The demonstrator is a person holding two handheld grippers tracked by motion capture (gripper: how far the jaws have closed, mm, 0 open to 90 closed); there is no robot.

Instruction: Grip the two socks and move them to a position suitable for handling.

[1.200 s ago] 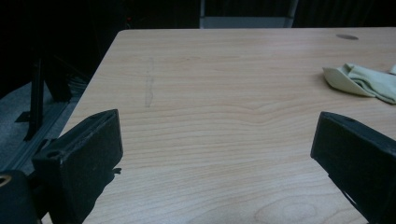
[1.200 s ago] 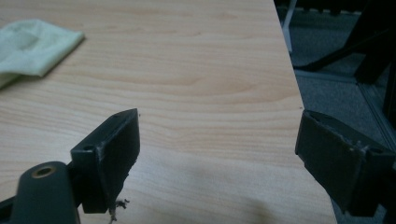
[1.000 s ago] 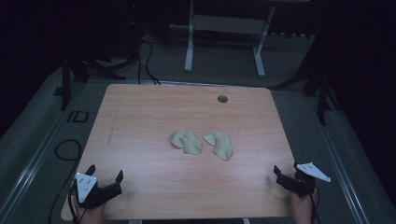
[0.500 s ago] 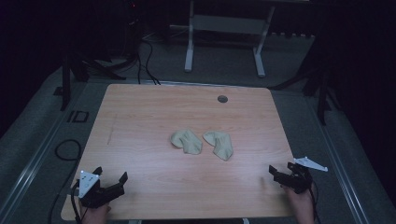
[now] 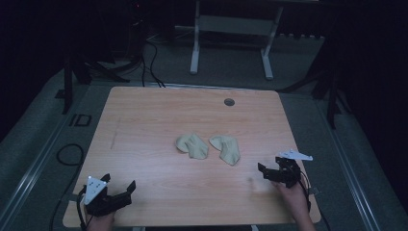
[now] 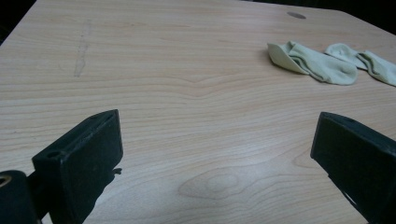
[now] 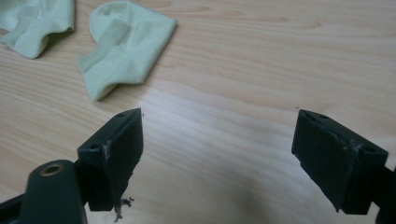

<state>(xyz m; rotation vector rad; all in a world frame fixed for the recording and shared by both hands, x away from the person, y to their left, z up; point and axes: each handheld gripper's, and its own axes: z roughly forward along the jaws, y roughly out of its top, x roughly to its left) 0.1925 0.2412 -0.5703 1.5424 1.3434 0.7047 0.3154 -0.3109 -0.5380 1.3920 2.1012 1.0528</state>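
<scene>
Two pale green socks sit side by side mid-table, the left sock (image 5: 192, 145) and the right sock (image 5: 227, 148) close together but, as far as I can tell in this dim light, not quite touching. Both grippers are empty with jaws spread wide: the left gripper (image 5: 122, 192) sits back at the near-left corner of the wooden table (image 5: 144, 120), while the right gripper (image 5: 268, 172) is angled at the nearer sock, probably lining up a grab.

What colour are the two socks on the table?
Both socks are pale yellow-green, plain, without pattern; the right gripper view shows it best.
</scene>
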